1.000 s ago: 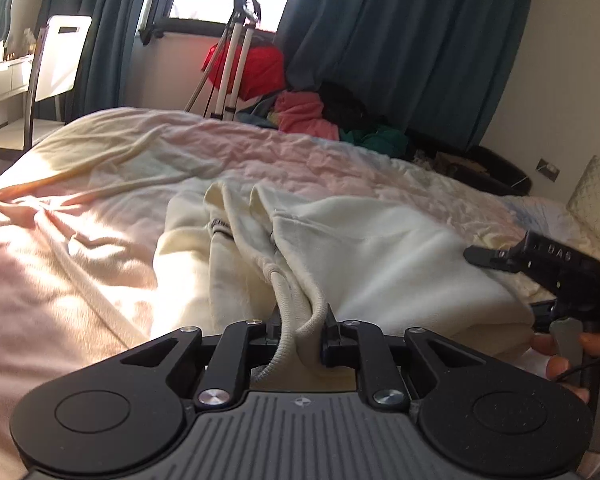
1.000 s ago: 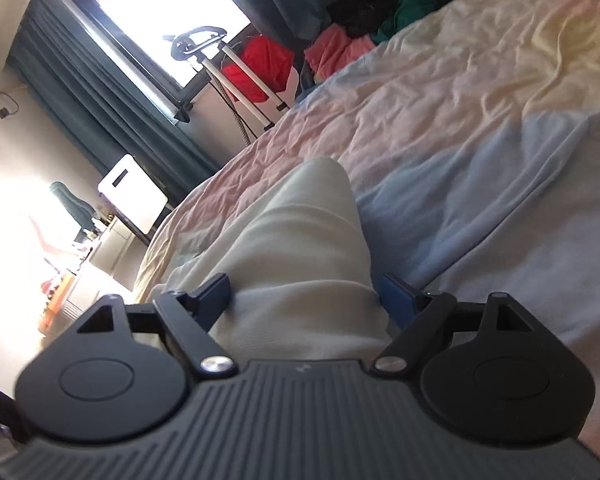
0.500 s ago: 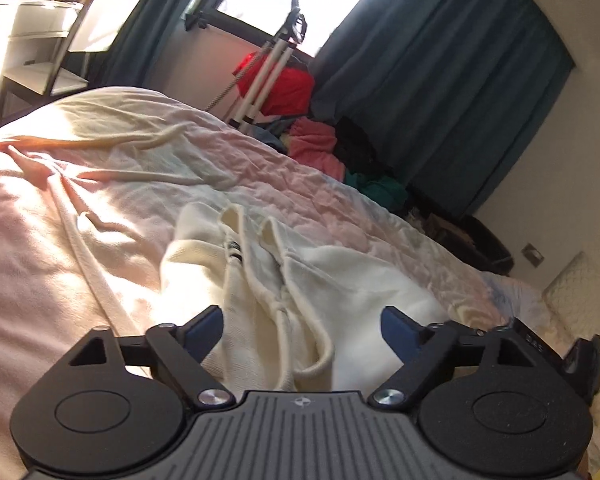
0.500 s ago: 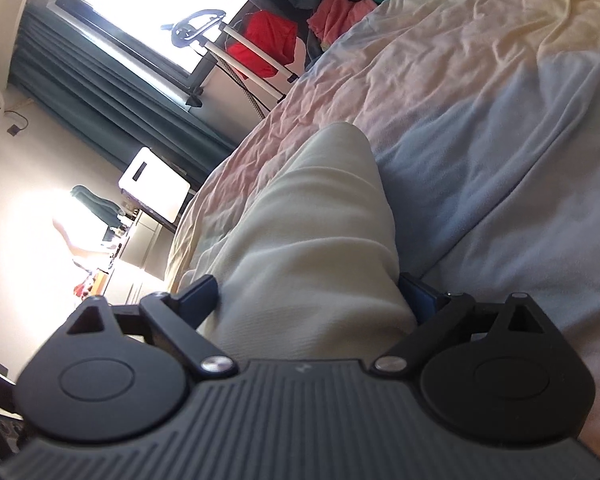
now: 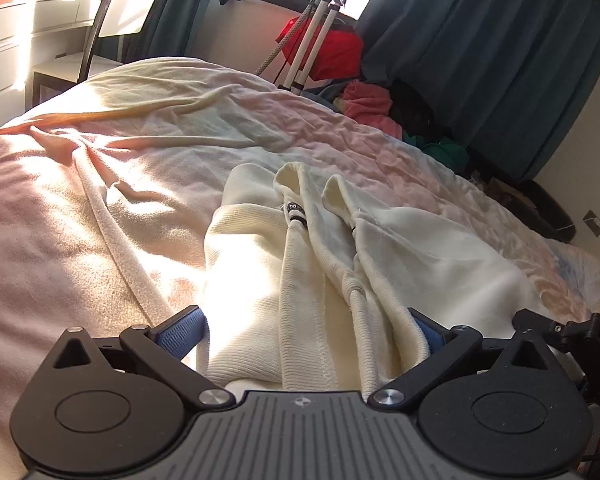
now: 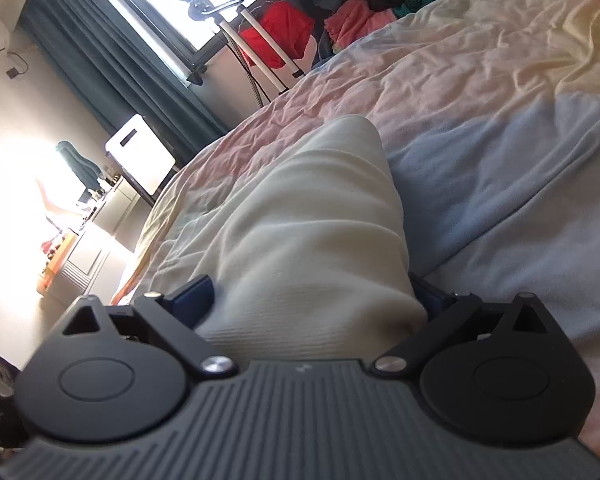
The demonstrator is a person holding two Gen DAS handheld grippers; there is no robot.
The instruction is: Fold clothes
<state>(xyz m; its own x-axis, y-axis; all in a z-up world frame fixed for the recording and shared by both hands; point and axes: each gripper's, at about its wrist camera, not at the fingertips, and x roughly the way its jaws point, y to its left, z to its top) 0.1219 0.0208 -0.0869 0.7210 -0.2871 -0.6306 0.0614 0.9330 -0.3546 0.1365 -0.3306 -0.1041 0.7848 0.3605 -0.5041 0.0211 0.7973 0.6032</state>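
Observation:
A cream hooded sweatshirt [image 5: 404, 256] lies on the bed, its hood and drawstring toward me in the left wrist view. My left gripper [image 5: 304, 328] is open, its blue pads [image 5: 180, 330] spread on either side of the garment's near edge. In the right wrist view the sweatshirt [image 6: 300, 232] bulges up between the spread fingers of my right gripper [image 6: 312, 296], which is open. The right gripper's black body shows at the right edge of the left wrist view [image 5: 572, 336].
The bed cover [image 5: 100, 184] is rumpled, pastel pink, yellow and blue. A pile of coloured clothes [image 5: 368, 100], a red bag [image 5: 332, 52] and a garment steamer stand by the dark curtains [image 5: 480, 52]. A chair [image 5: 112, 20] and white dresser stand at left.
My left gripper let go of the hood's edge and opened wide, then drew nearer the garment. My right gripper stayed open around the fabric and shifted slightly.

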